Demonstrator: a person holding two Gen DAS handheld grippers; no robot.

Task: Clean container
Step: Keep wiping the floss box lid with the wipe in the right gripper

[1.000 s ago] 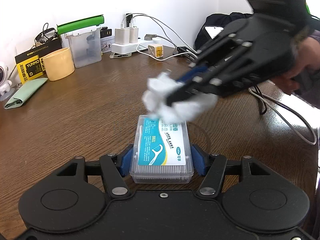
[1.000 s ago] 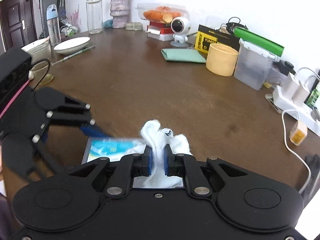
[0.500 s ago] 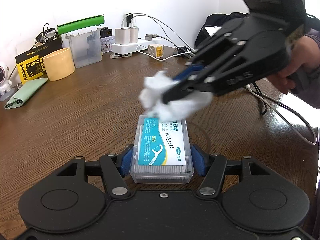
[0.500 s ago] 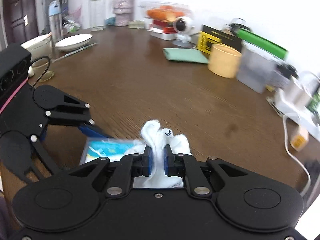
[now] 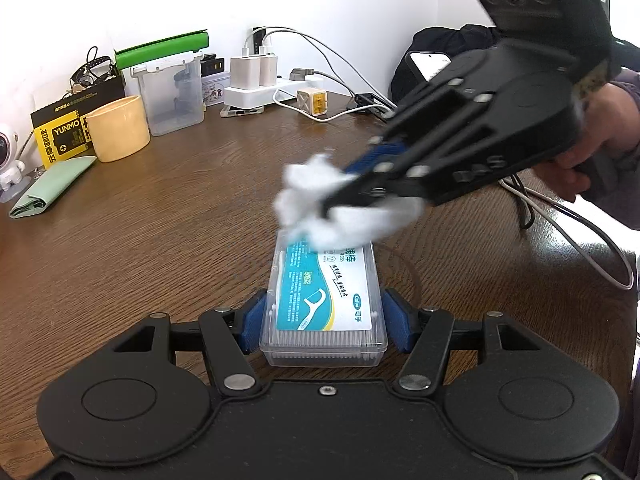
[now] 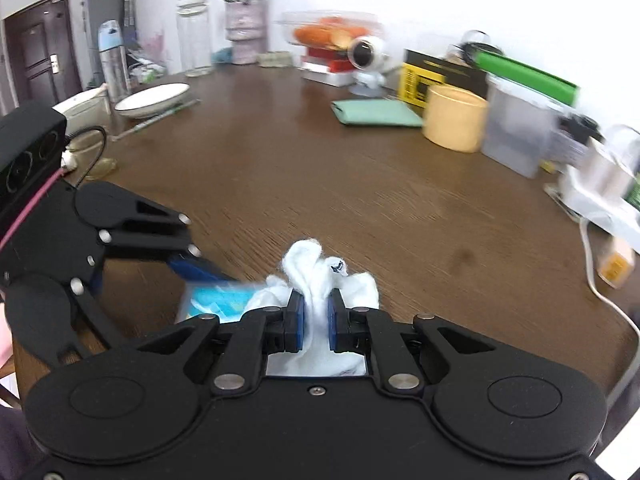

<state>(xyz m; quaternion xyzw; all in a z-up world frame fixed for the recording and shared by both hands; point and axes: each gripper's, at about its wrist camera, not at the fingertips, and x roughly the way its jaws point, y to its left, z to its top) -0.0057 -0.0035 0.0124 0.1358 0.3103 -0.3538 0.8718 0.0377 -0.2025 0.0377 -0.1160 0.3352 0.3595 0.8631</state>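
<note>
A clear plastic floss-pick box [image 5: 326, 304] with a blue and white label lies on the brown table. My left gripper [image 5: 323, 322] is shut on its two long sides near its near end. My right gripper [image 6: 315, 312] is shut on a crumpled white cloth [image 6: 320, 280]. In the left wrist view the right gripper [image 5: 340, 196] presses the cloth [image 5: 332, 216] onto the far end of the box lid. In the right wrist view the box [image 6: 212, 300] shows only partly, left of the cloth, with the left gripper's fingers [image 6: 192, 268] beside it.
At the back stand a beige cup [image 5: 118, 128], a clear container with a green lid [image 5: 172, 92], a yellow and black box [image 5: 60, 140], a green pouch [image 5: 52, 186] and a power strip with chargers [image 5: 260, 88]. Cables [image 5: 580, 240] trail at the right. A white plate [image 6: 152, 100] sits far left.
My right gripper has dragged the cloth leftward across the far end of the box lid. The left gripper and the box have stayed still.
</note>
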